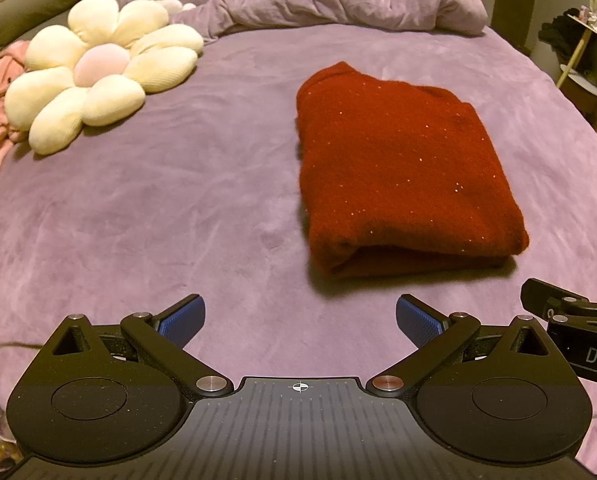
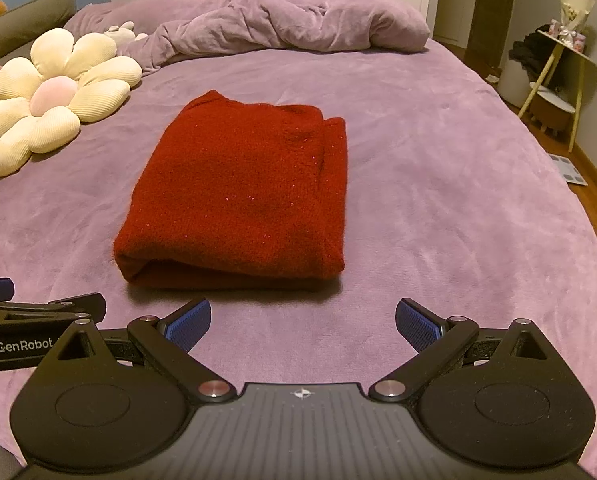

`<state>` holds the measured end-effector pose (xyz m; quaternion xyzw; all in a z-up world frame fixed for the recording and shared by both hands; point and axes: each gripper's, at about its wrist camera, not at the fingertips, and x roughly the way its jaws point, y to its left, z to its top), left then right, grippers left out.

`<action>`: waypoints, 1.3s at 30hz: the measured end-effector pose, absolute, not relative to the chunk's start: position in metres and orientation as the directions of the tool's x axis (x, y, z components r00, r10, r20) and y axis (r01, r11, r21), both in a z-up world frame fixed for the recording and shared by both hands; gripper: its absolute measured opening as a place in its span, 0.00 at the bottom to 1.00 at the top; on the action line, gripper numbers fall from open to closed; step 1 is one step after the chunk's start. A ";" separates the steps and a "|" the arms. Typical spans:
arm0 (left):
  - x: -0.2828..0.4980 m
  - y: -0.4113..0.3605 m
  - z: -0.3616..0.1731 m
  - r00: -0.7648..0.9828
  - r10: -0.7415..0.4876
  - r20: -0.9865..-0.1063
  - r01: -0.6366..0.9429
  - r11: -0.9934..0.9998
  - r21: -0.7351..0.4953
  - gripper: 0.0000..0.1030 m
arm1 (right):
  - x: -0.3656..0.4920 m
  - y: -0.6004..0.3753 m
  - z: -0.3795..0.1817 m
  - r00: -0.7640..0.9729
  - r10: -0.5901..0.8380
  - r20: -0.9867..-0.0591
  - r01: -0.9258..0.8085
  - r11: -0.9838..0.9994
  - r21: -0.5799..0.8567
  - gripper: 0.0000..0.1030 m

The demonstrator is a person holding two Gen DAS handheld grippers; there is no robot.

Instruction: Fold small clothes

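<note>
Nearest the lens, the left hand-held gripper has its blue-padded fingers spread wide with nothing between them, poised low over the purple bed. Beside it, the right hand-held gripper is likewise spread wide and holds nothing; the two tools sit just beside each other at the near edge of the bed. Going left to right across the bed: a cream flower-shaped cushion with a pink centre lies far left, well apart from the red knitted garment. That garment lies folded into a neat rectangle, its doubled edge facing the grippers, untouched by either. A rumpled purple duvet is bunched at the far end.
</note>
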<state>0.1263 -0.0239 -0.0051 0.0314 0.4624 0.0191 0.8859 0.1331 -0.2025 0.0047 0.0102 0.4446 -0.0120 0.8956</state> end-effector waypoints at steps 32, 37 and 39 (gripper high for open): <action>0.124 -0.030 -0.004 0.579 0.050 -0.814 0.012 0.997 0.070 1.00 | 0.130 -0.204 0.004 0.622 0.003 -0.783 0.016 1.000 0.017 0.96; 0.123 -0.030 -0.006 0.580 0.048 -0.813 0.022 0.997 0.075 1.00 | 0.131 -0.205 0.004 0.623 0.001 -0.782 0.020 1.000 0.017 0.96; 0.124 -0.031 -0.006 0.580 0.059 -0.812 0.024 0.996 0.089 1.00 | 0.131 -0.205 0.004 0.623 0.000 -0.783 0.020 1.000 0.016 0.96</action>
